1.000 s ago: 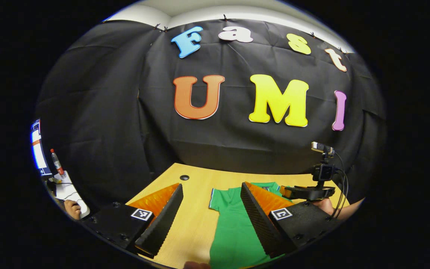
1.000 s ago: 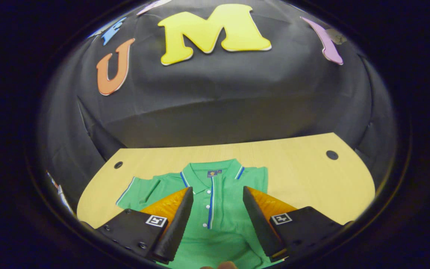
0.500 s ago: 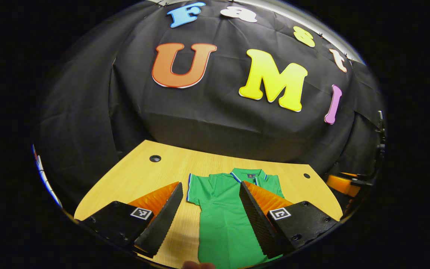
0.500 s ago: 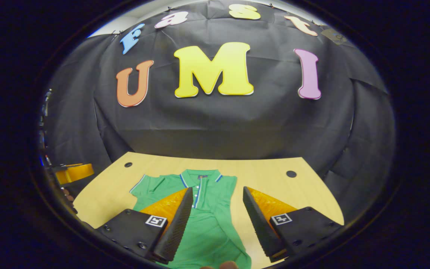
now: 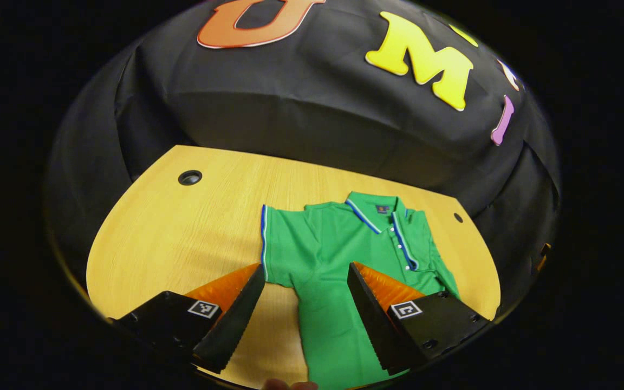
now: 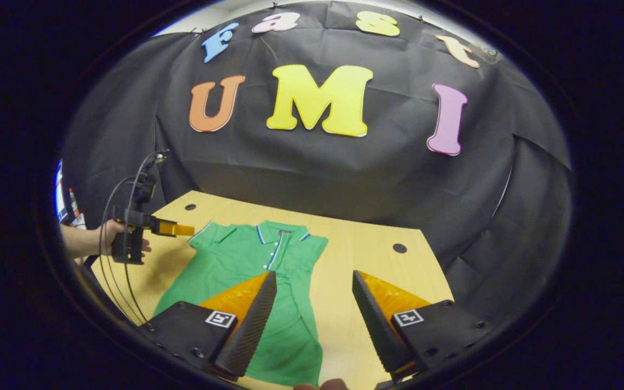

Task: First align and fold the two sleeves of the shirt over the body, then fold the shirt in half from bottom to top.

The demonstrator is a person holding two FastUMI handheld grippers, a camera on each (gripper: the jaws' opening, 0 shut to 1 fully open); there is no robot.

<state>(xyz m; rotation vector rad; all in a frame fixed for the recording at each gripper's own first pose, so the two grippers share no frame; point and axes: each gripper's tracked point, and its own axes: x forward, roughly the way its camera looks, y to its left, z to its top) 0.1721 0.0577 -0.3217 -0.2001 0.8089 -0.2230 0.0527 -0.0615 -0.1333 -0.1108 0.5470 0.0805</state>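
**Green shirt flat on the worktop, both grippers spread above it**

In the left gripper view, the wooden worktop [image 5: 182, 227] runs across the lower half, with a round cable hole [image 5: 189, 177] near its far left corner. To the right of that lies the green shirt [image 5: 333, 254], front up, collar pointing to the booth's wall. Its left sleeve [image 5: 279, 244] is spread flat out to the side, edged with a blue and white stripe. The right sleeve is already folded in over the body, so that side of the shirt runs straight. The left gripper [image 5: 305, 295] hangs over the left sleeve and the shirt's side, its fingers spread wide and holding nothing. Whether it touches the cloth I cannot tell. A second small hole [image 5: 457, 218] sits in the worktop at the far right.

In the right gripper view, a hand [image 6: 111, 235] at the far left holds the left gripper [image 6: 174, 229] above the worktop [image 6: 377, 271], just beside the shirt's left sleeve [image 6: 209, 234]. Cables loop up from it. The shirt [image 6: 247, 281] lies to the right of that, collar away, placket with white buttons down the middle. The right gripper [image 6: 312, 309] is above the shirt's right edge, fingers spread wide apart and gripping nothing. A hole [image 6: 399, 248] marks the worktop farther right.
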